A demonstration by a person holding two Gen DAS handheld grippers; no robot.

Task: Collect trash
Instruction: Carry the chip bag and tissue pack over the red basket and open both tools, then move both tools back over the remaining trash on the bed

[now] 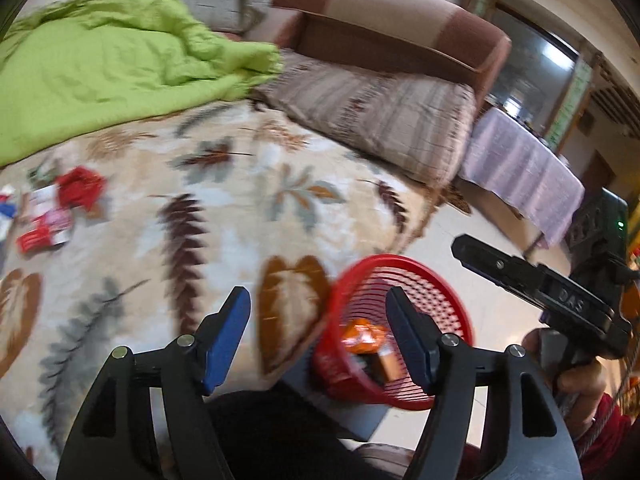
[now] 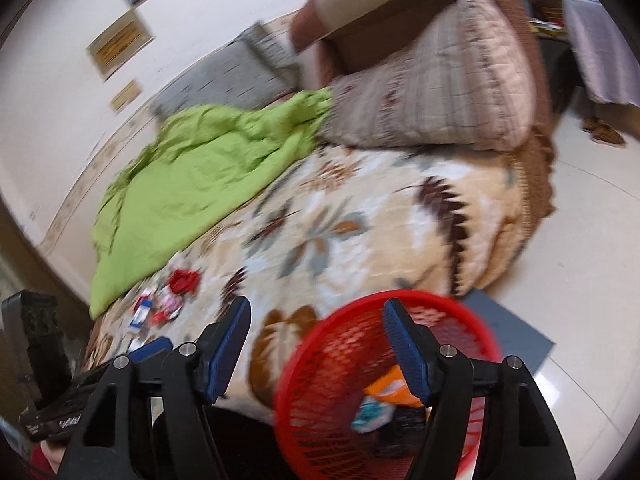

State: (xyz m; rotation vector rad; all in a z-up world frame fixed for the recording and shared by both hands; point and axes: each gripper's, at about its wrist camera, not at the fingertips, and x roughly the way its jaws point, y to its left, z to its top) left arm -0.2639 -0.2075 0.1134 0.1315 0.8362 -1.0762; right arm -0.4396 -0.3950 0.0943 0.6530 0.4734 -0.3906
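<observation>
A red mesh basket (image 1: 420, 300) stands on the floor beside the bed and holds an orange wrapper (image 1: 362, 338) and other scraps; in the right wrist view the basket (image 2: 320, 360) sits right under the gripper. A heap of red and white wrappers (image 1: 52, 208) lies on the leaf-patterned bedspread (image 1: 224, 208), far left; it also shows in the right wrist view (image 2: 168, 296). My left gripper (image 1: 318, 336) is open and empty above the bed edge. My right gripper (image 2: 316, 344) is open and empty over the basket rim. The right gripper's body (image 1: 552, 292) shows in the left wrist view.
A green blanket (image 1: 104, 64) covers the far left of the bed. A large patterned pillow (image 1: 380, 116) lies against a brown headboard (image 1: 400, 16). A table with a lilac cloth (image 1: 520, 168) stands beyond the bed. A grey mat (image 2: 508, 332) lies on the tiled floor.
</observation>
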